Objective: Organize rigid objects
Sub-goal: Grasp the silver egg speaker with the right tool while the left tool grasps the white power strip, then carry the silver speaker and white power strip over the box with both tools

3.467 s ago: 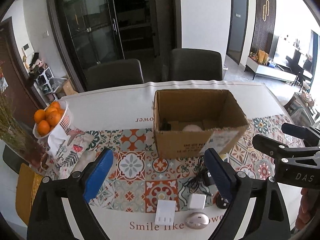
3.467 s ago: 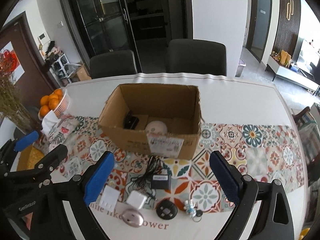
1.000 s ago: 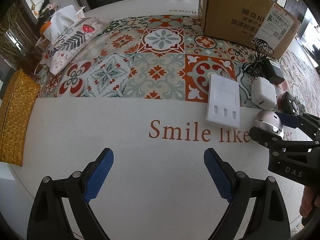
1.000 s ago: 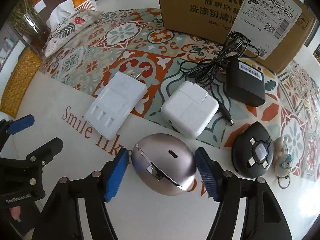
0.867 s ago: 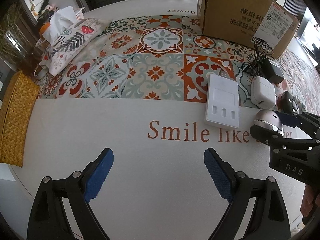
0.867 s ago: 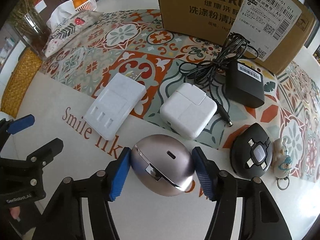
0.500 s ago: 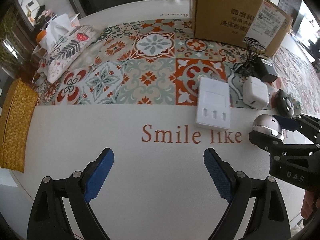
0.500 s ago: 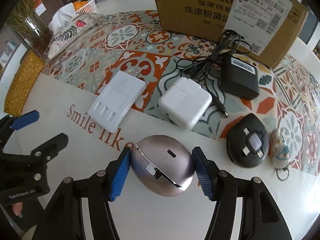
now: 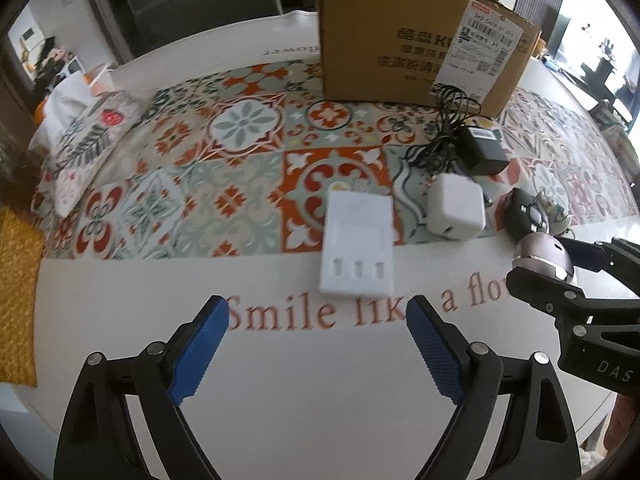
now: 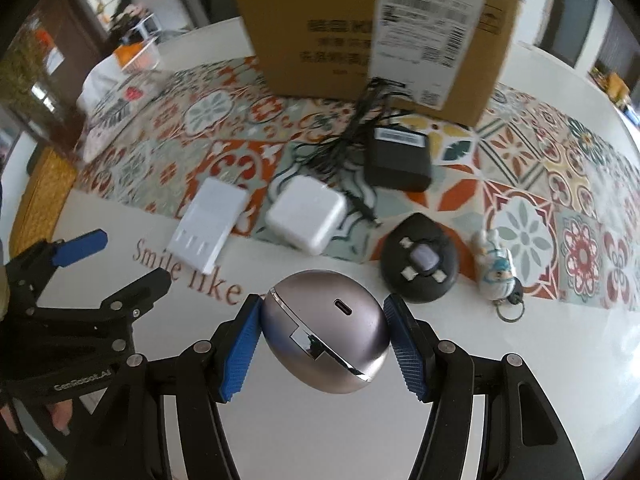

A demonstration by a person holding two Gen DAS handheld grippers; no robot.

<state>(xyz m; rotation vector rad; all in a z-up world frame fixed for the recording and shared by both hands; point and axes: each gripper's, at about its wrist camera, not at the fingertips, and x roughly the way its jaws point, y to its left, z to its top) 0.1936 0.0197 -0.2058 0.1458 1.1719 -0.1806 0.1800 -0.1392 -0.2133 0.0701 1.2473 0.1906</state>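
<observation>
1. The right gripper point(image 10: 324, 340) is clamping the silver egg-shaped device point(image 10: 326, 330) just above the tablecloth point(image 9: 280, 380), which is reading "Smile like a flo".
2. The left gripper point(image 9: 318, 344), marked "GenRobot.AI", is hanging spread and unloaded.
3. The cardboard box point(image 10: 360, 28) is showing a barcode label.

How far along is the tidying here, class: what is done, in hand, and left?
Done: nothing visibly; the cardboard box hides its inside.
In hand: the right hand-held gripper clamps the silver egg-shaped case; the left hand-held gripper is open, empty.
Left on the table: white strip, white charger, black adapter, black round hub, keychain figure.
</observation>
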